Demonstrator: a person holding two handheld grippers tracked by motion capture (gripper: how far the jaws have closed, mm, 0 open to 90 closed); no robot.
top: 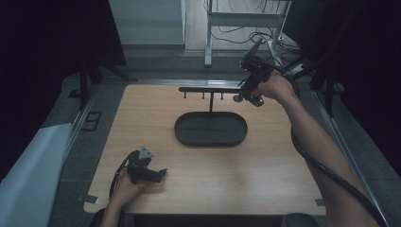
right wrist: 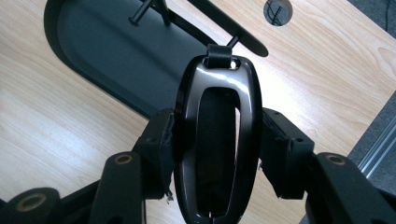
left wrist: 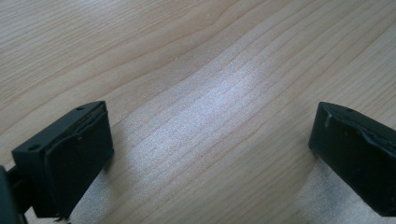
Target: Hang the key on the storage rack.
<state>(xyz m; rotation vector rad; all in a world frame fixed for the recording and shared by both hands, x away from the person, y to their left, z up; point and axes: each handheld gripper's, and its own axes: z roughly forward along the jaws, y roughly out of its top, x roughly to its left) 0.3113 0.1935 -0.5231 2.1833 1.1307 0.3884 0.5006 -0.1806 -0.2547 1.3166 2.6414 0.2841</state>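
Observation:
A black stand has an oval base tray (top: 211,128) and a horizontal bar (top: 210,89) with short pegs hanging under it. My right gripper (top: 243,94) is raised at the bar's right end, shut on a glossy dark oval fob (right wrist: 217,140) that is clamped by its sides. The fob's small strap loop (right wrist: 219,53) sits right at the end peg (right wrist: 233,41) under the bar; I cannot tell whether it is hooked on. My left gripper (top: 161,174) rests low at the table's front left, open. Its jaws stand wide apart over bare wood (left wrist: 210,93).
The wooden table (top: 265,179) has a round cable hole (right wrist: 277,10) beyond the bar's end. A metal rail (right wrist: 378,144) runs along its right edge. Behind the table are a white desk frame (top: 208,38) and loose cables (top: 265,35).

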